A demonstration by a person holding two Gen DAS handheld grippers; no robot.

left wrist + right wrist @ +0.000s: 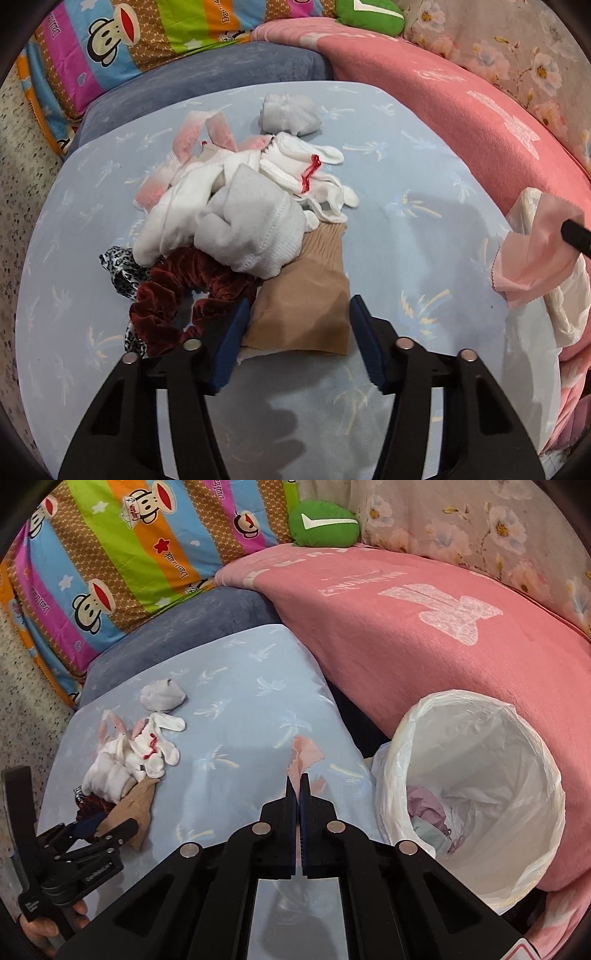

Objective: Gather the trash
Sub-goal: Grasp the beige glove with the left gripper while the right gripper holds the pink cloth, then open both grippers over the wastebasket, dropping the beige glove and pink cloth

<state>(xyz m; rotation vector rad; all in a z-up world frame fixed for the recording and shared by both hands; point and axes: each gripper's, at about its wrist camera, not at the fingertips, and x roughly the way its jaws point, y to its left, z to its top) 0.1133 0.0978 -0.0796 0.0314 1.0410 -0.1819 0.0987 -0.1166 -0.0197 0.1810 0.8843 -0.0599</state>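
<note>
- Straight ahead of both grippers lies a pale blue cushion [424, 177] printed with palm trees, lit brightly from above.
- Beyond its far edge sits a grey-blue cushion [207, 77].
- Farther off, to the left, a striped cartoon-monkey quilt [122, 554] is spread out.
- To the right runs a pink blanket [424, 627].
- A floral fabric [461, 528] backs it.
- Speckled floor [26, 177] shows far left.

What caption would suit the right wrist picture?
Right gripper shut on a pink cloth beside the lined trash bin.
</note>
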